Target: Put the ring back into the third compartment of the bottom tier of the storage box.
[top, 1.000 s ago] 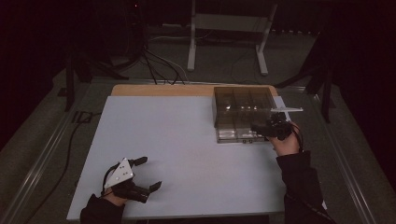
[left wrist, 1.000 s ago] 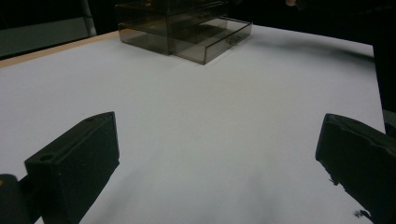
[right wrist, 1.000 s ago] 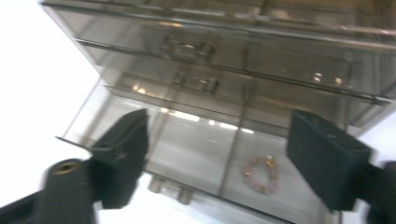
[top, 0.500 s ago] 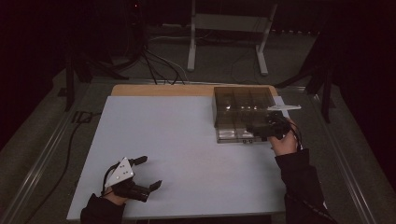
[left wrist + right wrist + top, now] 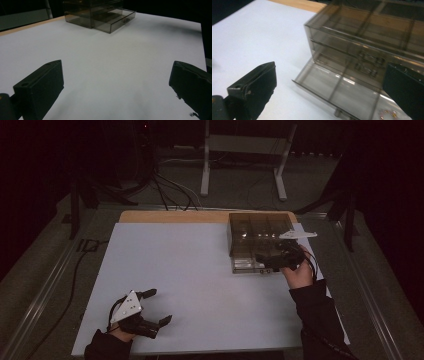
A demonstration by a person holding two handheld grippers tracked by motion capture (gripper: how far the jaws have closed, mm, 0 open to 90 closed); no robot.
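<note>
A smoky clear drawer box [image 5: 257,232] stands at the back right of the white table [image 5: 200,280]. Its bottom drawer [image 5: 246,266] is pulled out toward the front. In the right gripper view the drawer [image 5: 337,87] has dividers, a small knob [image 5: 338,113] and tiny gold bits [image 5: 388,113] in one corner. My right gripper [image 5: 266,262] [image 5: 330,67] hovers just in front of the box; its jaws have just been opening and stand open with nothing between them. My left gripper [image 5: 160,306] [image 5: 115,72] rests open at the front left, far from the box [image 5: 95,12].
A bare wooden strip [image 5: 170,216] borders the table's far edge. Behind it on the floor stand metal frame legs [image 5: 205,170] and loose cables [image 5: 160,185]. The white surface stretches wide between the two grippers.
The right hand has lifted a little and drifted slightly left in front of the drawer box. The left hand and the drawer stay where they were.
</note>
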